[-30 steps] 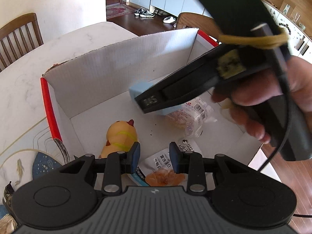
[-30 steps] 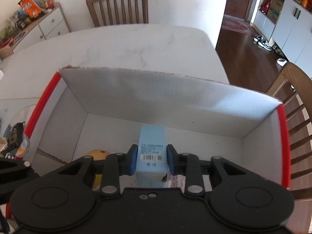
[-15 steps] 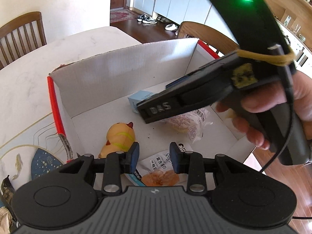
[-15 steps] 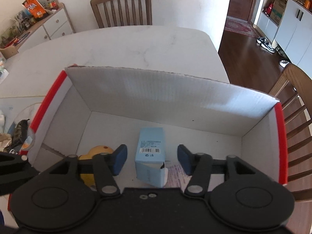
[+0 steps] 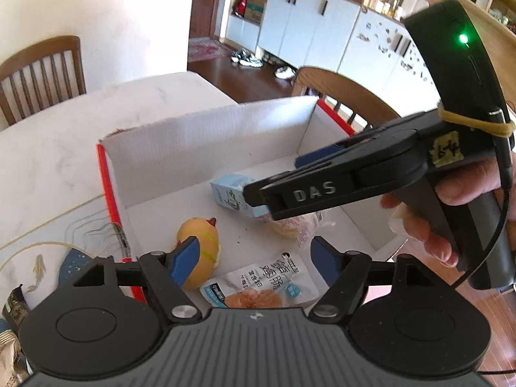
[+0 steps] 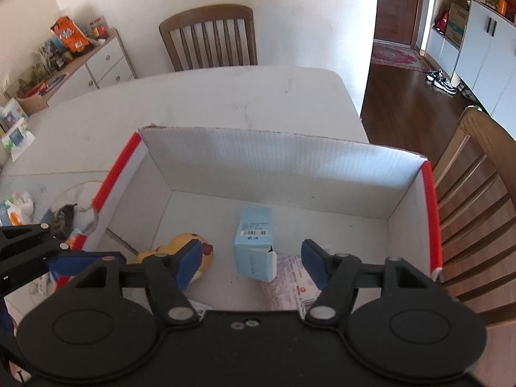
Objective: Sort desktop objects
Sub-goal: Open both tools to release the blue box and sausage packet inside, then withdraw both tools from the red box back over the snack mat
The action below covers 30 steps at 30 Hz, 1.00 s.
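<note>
A white cardboard box with red edges (image 6: 429,213) stands on the white table. Inside lie a light blue carton (image 6: 253,246), a yellow duck toy (image 6: 180,245), a wrapped bun (image 6: 290,277) and a snack pouch (image 5: 258,287). My right gripper (image 6: 250,264) is open and empty, raised above the carton, which rests partly on the bun. In the left wrist view the box (image 5: 106,174), carton (image 5: 230,195) and duck (image 5: 200,248) show too. My left gripper (image 5: 254,262) is open and empty over the box's near edge.
Loose packets (image 6: 19,208) and a dark wrapper (image 6: 63,221) lie on the table left of the box. Wooden chairs stand behind the table (image 6: 209,38) and right of the box (image 6: 477,200). A cabinet with clutter (image 6: 74,61) is at the far left.
My right gripper opened, let go of the blue carton in the box and rose away. My left gripper opened wider and both views pulled back upward.
</note>
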{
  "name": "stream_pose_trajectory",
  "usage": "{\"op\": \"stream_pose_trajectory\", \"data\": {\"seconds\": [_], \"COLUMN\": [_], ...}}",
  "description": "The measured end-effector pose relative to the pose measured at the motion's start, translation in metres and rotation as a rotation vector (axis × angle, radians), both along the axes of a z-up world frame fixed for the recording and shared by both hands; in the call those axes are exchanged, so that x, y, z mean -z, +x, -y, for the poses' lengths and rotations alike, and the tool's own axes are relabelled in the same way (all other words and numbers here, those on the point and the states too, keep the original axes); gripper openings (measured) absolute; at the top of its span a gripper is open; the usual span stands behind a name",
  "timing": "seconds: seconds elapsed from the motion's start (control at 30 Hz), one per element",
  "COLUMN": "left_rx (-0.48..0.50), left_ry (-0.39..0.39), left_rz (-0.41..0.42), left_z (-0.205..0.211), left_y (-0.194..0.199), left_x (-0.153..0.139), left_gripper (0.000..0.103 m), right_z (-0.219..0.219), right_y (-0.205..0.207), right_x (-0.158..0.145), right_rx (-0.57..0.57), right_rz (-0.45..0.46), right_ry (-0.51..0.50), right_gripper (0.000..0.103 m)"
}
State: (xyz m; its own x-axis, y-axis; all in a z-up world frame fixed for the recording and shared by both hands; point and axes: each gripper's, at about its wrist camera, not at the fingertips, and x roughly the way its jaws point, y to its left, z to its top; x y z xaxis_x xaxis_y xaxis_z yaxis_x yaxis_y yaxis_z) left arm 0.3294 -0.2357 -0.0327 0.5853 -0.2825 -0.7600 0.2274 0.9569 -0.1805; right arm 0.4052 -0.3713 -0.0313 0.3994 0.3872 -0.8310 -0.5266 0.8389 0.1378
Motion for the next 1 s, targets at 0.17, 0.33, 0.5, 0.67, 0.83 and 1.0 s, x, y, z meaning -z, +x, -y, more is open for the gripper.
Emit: {"op": "stream_pose_trajectory", "data": {"seconds": [0.17,0.33,0.5,0.67,0.83,1.0], "left_rx": [-0.022,-0.027,-0.035,-0.041,-0.053,-0.070], "left_ry": [0.004,0.004,0.001,-0.003,-0.005,-0.013], "left_rz": [0.048,0.057,0.056,0.059,0.067,0.086], "left_z": [-0.002,-0.004,-0.007,-0.010,-0.015,-0.024], "left_y": [-0.006,-0.012,-0.017,-0.023,-0.031,-0.043], "left_x": [-0.005,-0.010,-0.010,-0.011,-0.013,-0.016], "left_gripper": [0.082,0.083,0.083,0.083,0.085,0.102], "right_z": [0.006,0.012,0.015,0.015,0.015,0.012], "right_y": [-0.007,-0.012,-0.019,-0.029,-0.039,-0.050], "right_x": [-0.008,-0.009,-0.009,-0.011,-0.017,-0.023], "right_rx": [0.010,0.021,0.021,0.004,-0.010,-0.020], "right_rz": [0.007,0.008,0.006,0.008,0.031,0.065], "right_ry": [0.019,0.032,0.035,0.040,0.051,0.058], "right_gripper": [0.069,0.070,0.070,0.071,0.072,0.077]}}
